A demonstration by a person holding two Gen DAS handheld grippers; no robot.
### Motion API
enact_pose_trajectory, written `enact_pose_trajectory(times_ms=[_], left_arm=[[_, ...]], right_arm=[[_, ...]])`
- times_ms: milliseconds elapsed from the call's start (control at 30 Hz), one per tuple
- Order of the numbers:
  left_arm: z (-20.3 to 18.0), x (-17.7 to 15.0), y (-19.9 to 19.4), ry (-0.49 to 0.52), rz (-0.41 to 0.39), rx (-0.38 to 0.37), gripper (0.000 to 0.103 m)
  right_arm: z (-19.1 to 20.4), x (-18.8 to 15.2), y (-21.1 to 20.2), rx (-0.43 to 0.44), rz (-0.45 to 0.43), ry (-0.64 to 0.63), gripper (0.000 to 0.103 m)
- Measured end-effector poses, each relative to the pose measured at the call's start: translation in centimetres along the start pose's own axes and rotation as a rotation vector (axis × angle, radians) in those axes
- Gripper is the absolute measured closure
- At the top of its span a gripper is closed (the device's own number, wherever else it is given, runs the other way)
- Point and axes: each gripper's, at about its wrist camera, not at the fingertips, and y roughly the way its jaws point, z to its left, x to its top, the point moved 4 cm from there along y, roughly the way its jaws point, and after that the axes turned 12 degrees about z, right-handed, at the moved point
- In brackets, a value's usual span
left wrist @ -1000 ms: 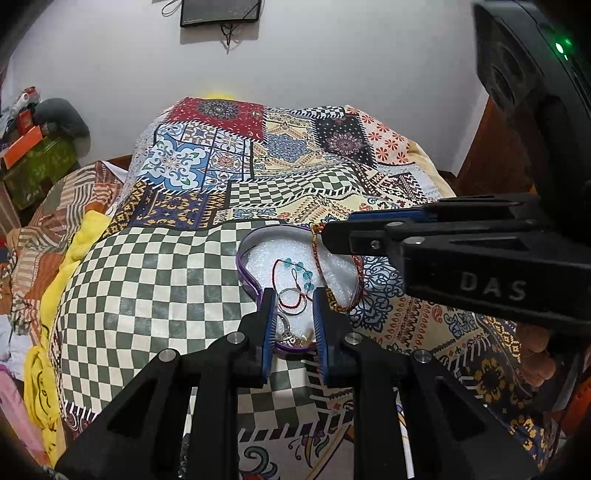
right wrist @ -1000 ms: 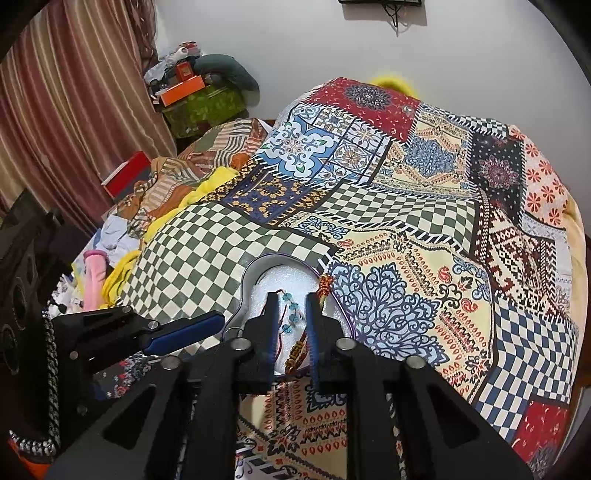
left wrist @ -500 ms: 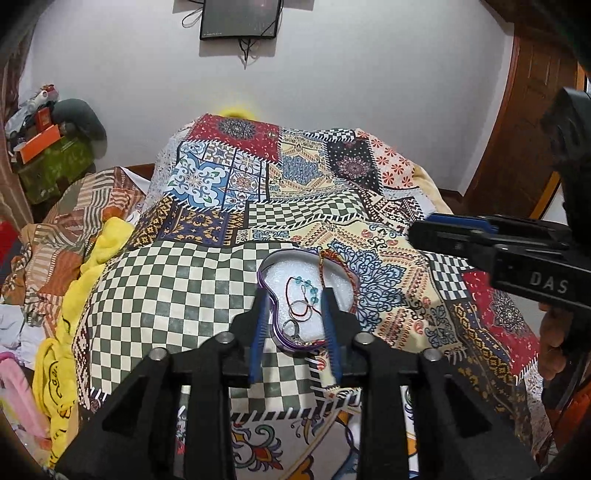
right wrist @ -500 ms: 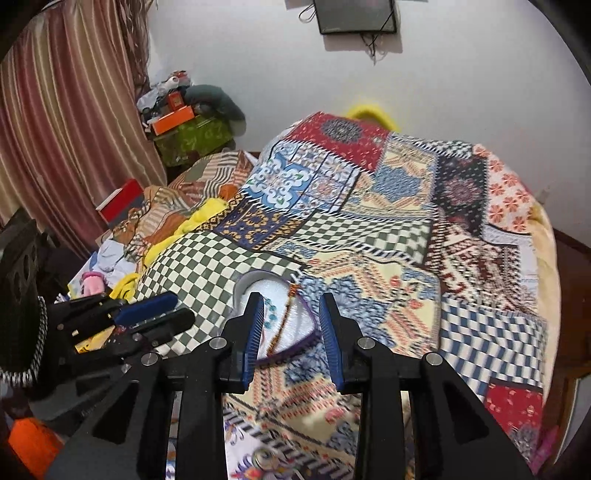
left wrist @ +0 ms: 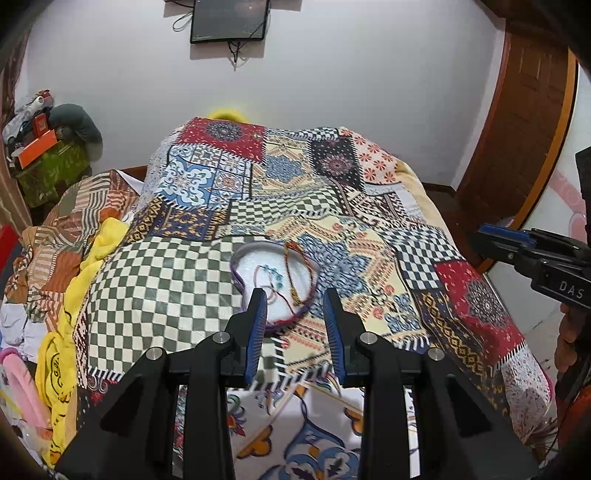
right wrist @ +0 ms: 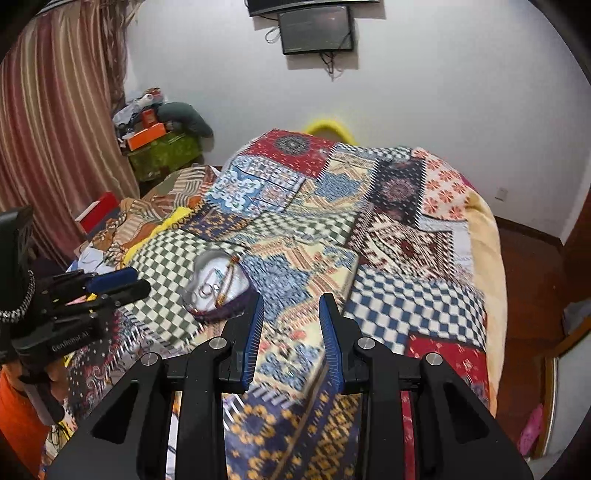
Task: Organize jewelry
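Observation:
A white dish with a purple rim lies on the patchwork bedspread; it also shows in the right wrist view. In it lie a turquoise bead string, thin red cords and a brown-gold beaded bracelet draped over the far edge. My left gripper is open and empty, raised just in front of the dish. My right gripper is open and empty, held above the bedspread to the right of the dish. It also shows at the right edge of the left wrist view.
The patchwork bedspread covers the bed. Crumpled clothes and a yellow cloth lie along the left side. A green box with clutter stands by the striped curtain. A wooden door is at right, a screen on the wall.
Both grippers have pulled back and up from the dish and opened wider. The right gripper has swung off to the right. The jewelry stays in the dish.

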Motion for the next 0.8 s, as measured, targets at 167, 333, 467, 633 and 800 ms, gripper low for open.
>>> enact_pose_trajectory(times_ms=[167, 333, 467, 633, 800], left_arm=[[-1.7, -1.4, 1.1, 0.023, 0.048, -0.020, 0.072], [-3.6, -3.4, 2.9, 0.053, 0.121, -0.040, 0.072], [-5.1, -4.9, 4.1, 0.075, 0.167, -0.064, 0.072], [-6.5, -5.8, 5.3, 0.101, 0.200, -0.094, 0.072], [-6.6, -6.0, 7.0, 0.090, 0.209, -0.077, 0.072]], right_arm=[[-0.7, -2.1, 0.6, 0.007, 0.034, 0.021, 0.075], [-1.2, -4.3, 1.5, 0.029, 0.071, 0.036, 0.075], [-1.4, -5.8, 2.3, 0.024, 0.098, 0.040, 0.075], [-2.0, -7.1, 3.3, 0.038, 0.125, 0.060, 0.075], [-2.0, -7.8, 4.4, 0.046, 0.144, 0.062, 0.075]])
